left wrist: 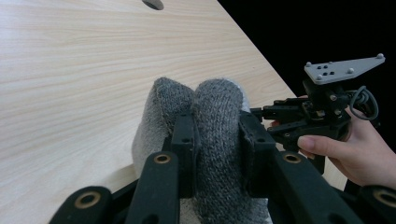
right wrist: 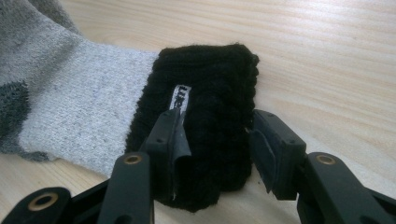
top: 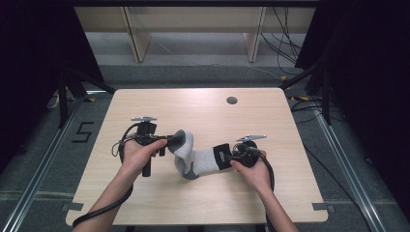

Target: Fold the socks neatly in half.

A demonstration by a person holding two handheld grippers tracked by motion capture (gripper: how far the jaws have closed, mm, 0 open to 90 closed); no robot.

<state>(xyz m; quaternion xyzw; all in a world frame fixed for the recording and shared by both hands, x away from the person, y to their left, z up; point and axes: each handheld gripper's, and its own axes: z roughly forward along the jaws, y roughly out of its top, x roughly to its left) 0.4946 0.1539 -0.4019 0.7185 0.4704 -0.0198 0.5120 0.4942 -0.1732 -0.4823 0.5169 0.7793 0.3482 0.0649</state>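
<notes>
A grey sock (top: 198,159) with a dark grey toe and a black cuff lies across the wooden table (top: 203,108). My left gripper (top: 175,141) is shut on the toe (left wrist: 219,116), which is folded and lifted off the table, with both pads pressed into the knit. My right gripper (top: 227,155) is at the other end. The black cuff (right wrist: 210,102) sits between its jaws, which stand open: the left pad touches the cuff and the right pad is just clear of it. The right gripper (left wrist: 268,114) and the hand holding it also appear in the left gripper view.
A round cable hole (top: 232,100) is in the table near its far edge. Bare wood surrounds the sock. Dark curtains hang on both sides, and cables lie on the floor at the right.
</notes>
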